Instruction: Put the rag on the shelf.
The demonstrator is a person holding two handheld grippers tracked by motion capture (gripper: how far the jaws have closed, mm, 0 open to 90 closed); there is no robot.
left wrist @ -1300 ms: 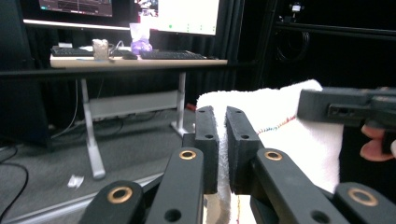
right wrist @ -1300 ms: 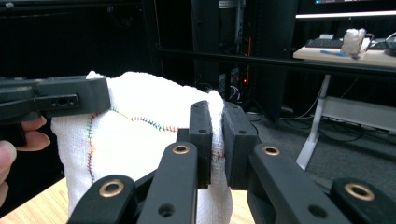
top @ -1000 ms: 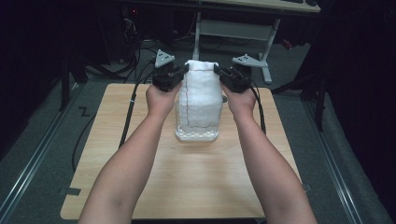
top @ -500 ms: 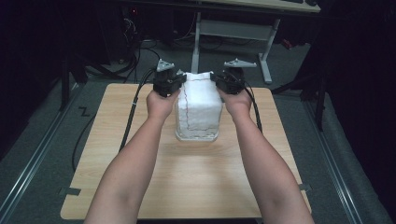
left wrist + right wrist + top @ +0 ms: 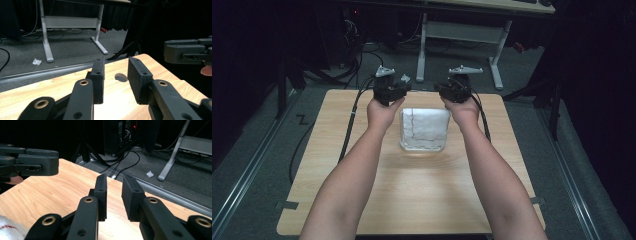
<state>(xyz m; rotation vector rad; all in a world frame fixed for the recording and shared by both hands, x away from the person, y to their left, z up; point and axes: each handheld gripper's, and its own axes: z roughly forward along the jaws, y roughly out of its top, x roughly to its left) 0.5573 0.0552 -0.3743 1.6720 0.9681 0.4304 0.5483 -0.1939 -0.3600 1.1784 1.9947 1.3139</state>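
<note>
two grippers, left [image 5: 404,89] and right [image 5: 439,90], empty-jawed; one folded towel [image 5: 424,129] between

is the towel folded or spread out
Folded. The white towel lies as a compact square on the table, far end between the two hands, with a stitched edge crossing its top. Neither gripper holds it.

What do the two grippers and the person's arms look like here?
Both the left gripper and the right gripper are black, each topped by a grey three-cornered plate and trailing a black cable across the wooden table. Up close, each has two flat rectangular black jaws on linked arms with brass-coloured pivot rings. The person's forearms are bare, with no sleeves, gloves or watch visible.
</note>
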